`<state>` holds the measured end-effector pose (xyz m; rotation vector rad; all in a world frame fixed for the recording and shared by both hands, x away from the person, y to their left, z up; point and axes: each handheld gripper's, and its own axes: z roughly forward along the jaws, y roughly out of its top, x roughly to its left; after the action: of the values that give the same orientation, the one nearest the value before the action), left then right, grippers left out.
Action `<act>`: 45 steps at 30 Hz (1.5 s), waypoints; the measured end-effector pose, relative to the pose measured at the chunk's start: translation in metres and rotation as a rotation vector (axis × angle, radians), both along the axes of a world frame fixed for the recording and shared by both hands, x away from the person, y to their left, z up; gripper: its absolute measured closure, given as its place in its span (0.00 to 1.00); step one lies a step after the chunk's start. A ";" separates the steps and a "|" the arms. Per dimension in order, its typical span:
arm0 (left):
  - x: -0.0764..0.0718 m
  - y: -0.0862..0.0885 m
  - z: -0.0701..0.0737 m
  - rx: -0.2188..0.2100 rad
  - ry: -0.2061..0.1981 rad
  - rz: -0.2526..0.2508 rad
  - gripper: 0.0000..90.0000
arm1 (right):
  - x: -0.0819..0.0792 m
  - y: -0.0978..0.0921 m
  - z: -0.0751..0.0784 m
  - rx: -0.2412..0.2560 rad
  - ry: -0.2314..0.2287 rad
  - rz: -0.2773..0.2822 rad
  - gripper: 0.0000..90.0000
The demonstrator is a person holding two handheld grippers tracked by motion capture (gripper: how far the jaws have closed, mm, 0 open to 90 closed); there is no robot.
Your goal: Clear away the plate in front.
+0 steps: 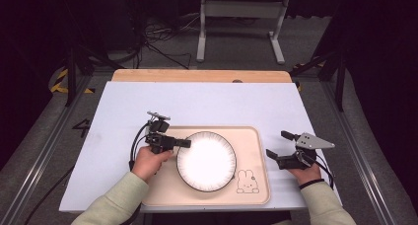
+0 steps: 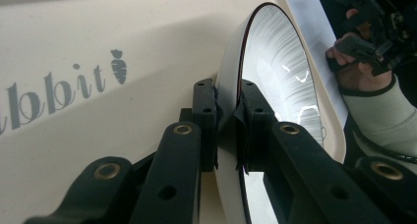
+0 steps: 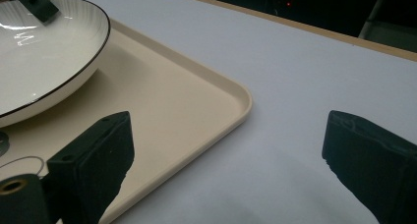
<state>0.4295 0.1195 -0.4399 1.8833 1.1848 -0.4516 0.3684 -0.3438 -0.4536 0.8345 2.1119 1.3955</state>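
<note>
The left gripper (image 1: 183, 143) pinches the left rim of the plate (image 1: 207, 161) on the tray (image 1: 251, 136), while the right gripper (image 1: 279, 145) waits wide open just beside the tray's right edge

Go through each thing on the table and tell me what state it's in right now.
Plate: on the tray, rim pinched by the left claw.
Tray: flat on the table, holding the plate.
Left claw: shut on the plate's rim.
Right claw: open, empty, beside the tray's right edge.
</note>
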 end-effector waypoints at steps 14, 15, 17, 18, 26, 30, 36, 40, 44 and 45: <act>0.005 -0.003 -0.009 0.055 -0.008 -0.007 0.89 | 0.000 0.000 0.000 -0.001 -0.001 0.000 0.07; 0.005 -0.003 -0.009 0.062 -0.012 -0.008 0.88 | 0.000 0.000 0.000 -0.001 -0.001 0.000 0.07; 0.005 -0.004 -0.010 0.064 -0.013 -0.012 0.86 | 0.000 0.000 0.000 -0.001 -0.001 -0.001 0.07; 0.006 -0.004 -0.011 0.062 -0.004 -0.012 0.85 | 0.000 0.000 0.000 0.000 -0.001 -0.001 0.07; 0.007 -0.005 -0.014 0.083 -0.010 -0.021 0.80 | 0.000 0.000 0.000 0.000 -0.001 -0.001 0.07; 0.008 -0.005 -0.012 0.068 -0.027 -0.019 0.77 | 0.000 0.000 0.000 0.000 0.000 -0.001 0.07; 0.005 -0.005 -0.005 0.087 -0.126 -0.027 0.67 | 0.000 0.000 0.000 0.000 0.000 -0.001 0.07; 0.001 -0.003 -0.001 0.084 -0.211 -0.033 0.59 | 0.000 0.000 0.000 0.000 0.002 0.000 0.07; -0.004 0.001 0.004 0.058 -0.273 -0.033 0.51 | 0.000 0.000 0.000 0.000 0.005 0.001 0.07; -0.005 0.002 0.005 0.053 -0.287 -0.032 0.50 | 0.000 0.000 0.000 0.000 0.006 0.002 0.07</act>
<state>0.4241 0.1214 -0.4351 1.9389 0.9845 -0.1606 0.3687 -0.3437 -0.4537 0.8377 2.1173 1.3955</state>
